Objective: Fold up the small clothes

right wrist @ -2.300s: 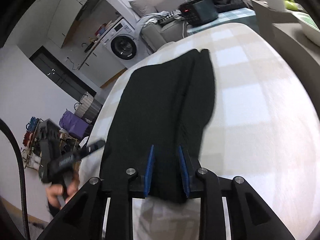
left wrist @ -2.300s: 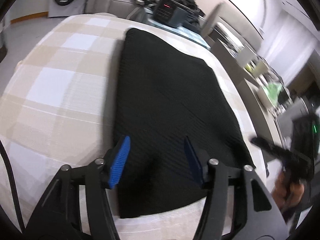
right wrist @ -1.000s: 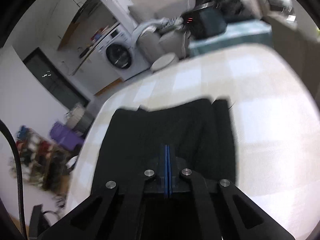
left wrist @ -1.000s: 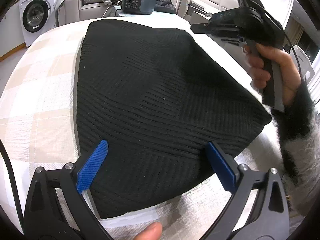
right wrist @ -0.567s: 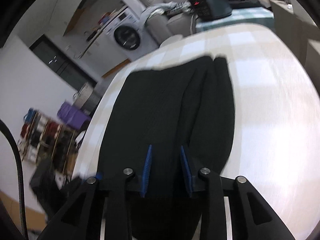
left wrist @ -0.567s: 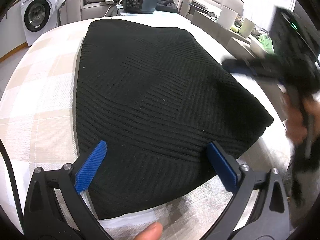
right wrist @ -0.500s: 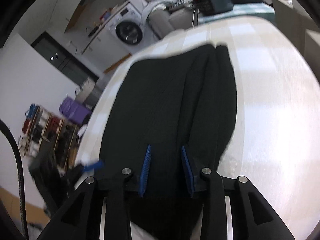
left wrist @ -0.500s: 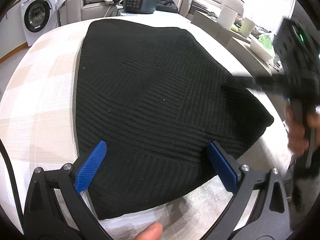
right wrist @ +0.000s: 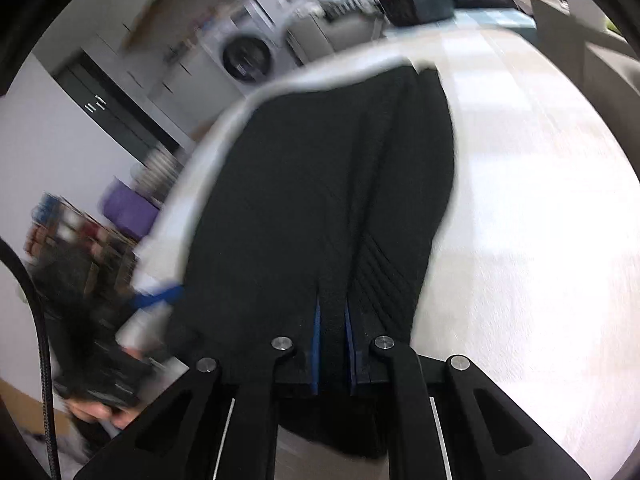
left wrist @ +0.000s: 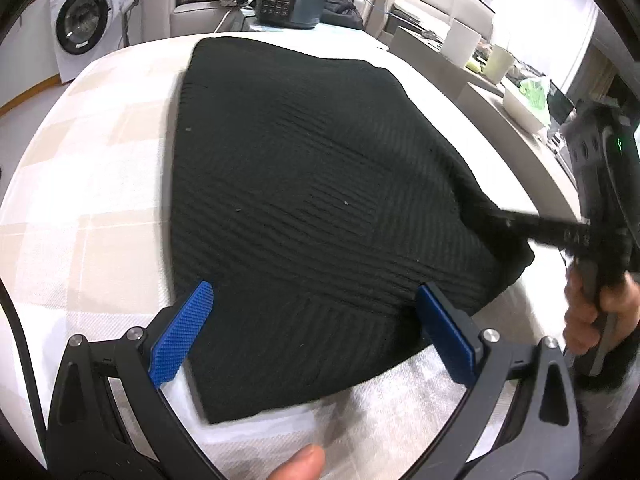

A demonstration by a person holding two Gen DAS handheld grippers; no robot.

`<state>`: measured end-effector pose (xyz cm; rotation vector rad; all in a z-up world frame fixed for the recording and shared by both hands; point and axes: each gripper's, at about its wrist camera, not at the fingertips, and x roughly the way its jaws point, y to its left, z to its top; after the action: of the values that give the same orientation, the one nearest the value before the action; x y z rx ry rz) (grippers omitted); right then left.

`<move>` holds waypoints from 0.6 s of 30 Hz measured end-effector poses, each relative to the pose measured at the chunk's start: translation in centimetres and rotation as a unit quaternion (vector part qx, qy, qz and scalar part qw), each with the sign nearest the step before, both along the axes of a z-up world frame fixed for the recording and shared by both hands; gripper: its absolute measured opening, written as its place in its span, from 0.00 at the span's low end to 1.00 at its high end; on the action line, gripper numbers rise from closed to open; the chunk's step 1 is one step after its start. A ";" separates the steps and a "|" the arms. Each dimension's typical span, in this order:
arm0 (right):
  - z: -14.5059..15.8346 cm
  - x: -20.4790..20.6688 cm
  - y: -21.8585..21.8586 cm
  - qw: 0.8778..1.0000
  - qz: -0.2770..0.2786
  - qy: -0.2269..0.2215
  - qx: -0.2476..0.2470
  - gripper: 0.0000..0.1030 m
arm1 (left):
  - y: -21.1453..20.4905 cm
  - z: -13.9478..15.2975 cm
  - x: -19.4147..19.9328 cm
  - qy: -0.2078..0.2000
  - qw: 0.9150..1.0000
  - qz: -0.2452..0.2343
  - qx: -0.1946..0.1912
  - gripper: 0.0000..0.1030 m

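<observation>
Left wrist view: black knit garment (left wrist: 312, 200), folded flat on the checked worktop (left wrist: 92, 184), near edge just past the left gripper (left wrist: 316, 320); its jaws stand wide open, straddling the near hem, pads clear of the cloth. A fingertip (left wrist: 300, 460) shows at the bottom edge. At right, a hand (left wrist: 592, 308) carries the right gripper (left wrist: 516, 224), its tip at the garment's right edge. Far side: black appliance (left wrist: 288, 0), washing machine (left wrist: 84, 24). Right wrist view, blurred: the garment (right wrist: 320, 200) runs far from the right gripper (right wrist: 332, 332); the jaws have just been closing, nearly together, with a fold of black knit between the blue pads, seemingly pinched. The left gripper (right wrist: 156, 296) shows as a blue smear at left. Risks, as judged: the pinch may catch only the top layer, so a lift would peel the fold open; with the left jaws holding nothing, a one-sided pull could drag or skew the garment across the worktop.
</observation>
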<state>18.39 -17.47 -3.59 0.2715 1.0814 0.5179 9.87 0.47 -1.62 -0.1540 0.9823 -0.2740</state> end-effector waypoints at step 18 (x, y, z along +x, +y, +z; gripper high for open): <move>-1.5 -4.0 -2.7 0.998 -0.044 0.014 0.045 0.23 | 7.0 -1.5 -1.5 0.016 0.996 0.071 -0.056 0.17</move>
<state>14.43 -20.19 -5.08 0.4035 1.0693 0.4864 8.37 7.46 -3.16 -0.3297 0.9837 -0.1969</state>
